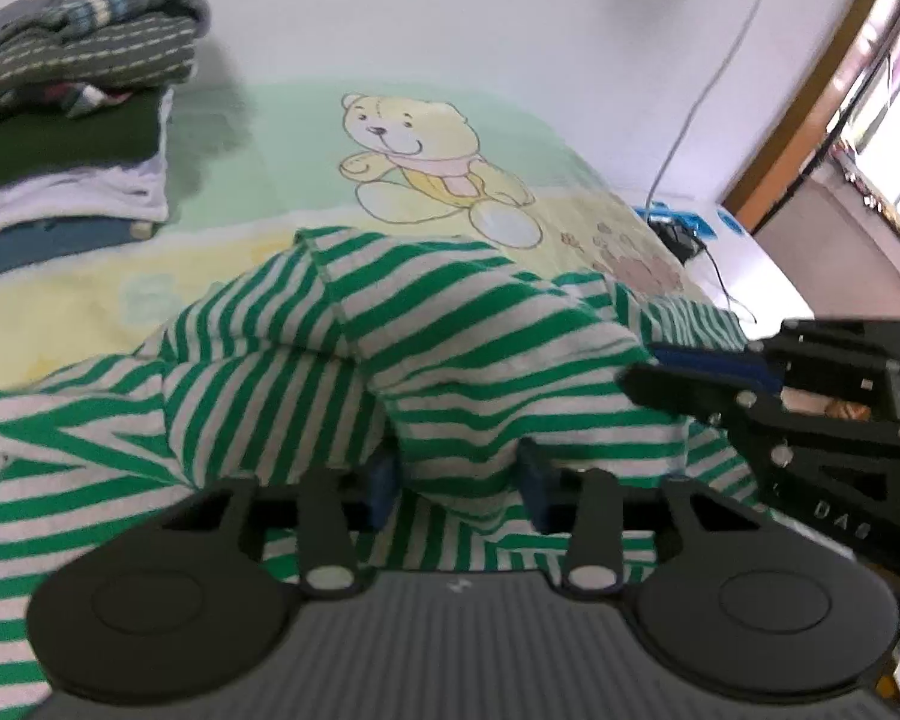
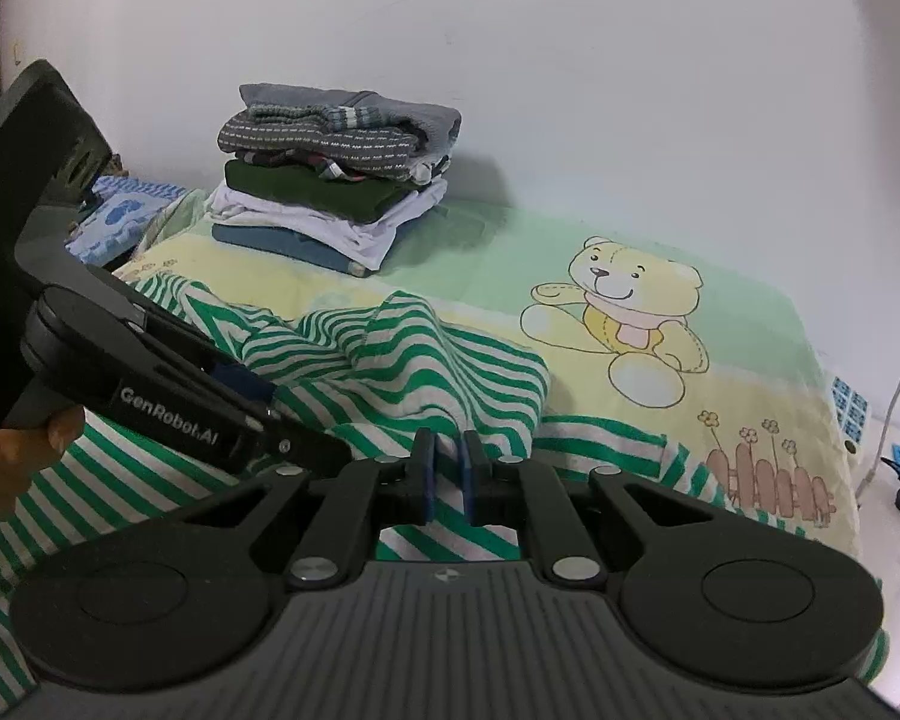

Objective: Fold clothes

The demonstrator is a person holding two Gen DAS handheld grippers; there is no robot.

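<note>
Fingers of the right gripper (image 2: 447,471) nearly closed, blue pads (image 2: 429,480) pinching a raised ridge of the green-and-white striped garment (image 2: 402,360) between them. Fingers of the left gripper (image 1: 459,480) partly open, blue pads (image 1: 384,489) standing on either side of a hump of the same cloth that fills the gap; firm pressing on the fabric not discernible, the fingertips being buried under the folds. Two grippers in all, each visible in the other's camera: the right one entering the left wrist view from the right edge, the left one crossing the right wrist view from the left with part of a hand (image 2: 12,462) on its handle. One striped garment, rumpled and bunched, lying at the near edge of the bed, draped over both sets of fingers. One bedsheet (image 2: 492,252), pale green and yellow, printed with one yellow cartoon bear (image 2: 624,312) and a small row of fence posts with flowers. One stack of folded clothes (image 2: 336,180) against the white wall at the far side of the bed, well apart from the striped garment; about six layers distinguishable, grey knits on top, then dark green, white, and blue at the bottom. One blue-and-white patterned cloth (image 2: 123,216) just left of the stack. One grey cable (image 1: 708,78) hanging down the wall at right.
</note>
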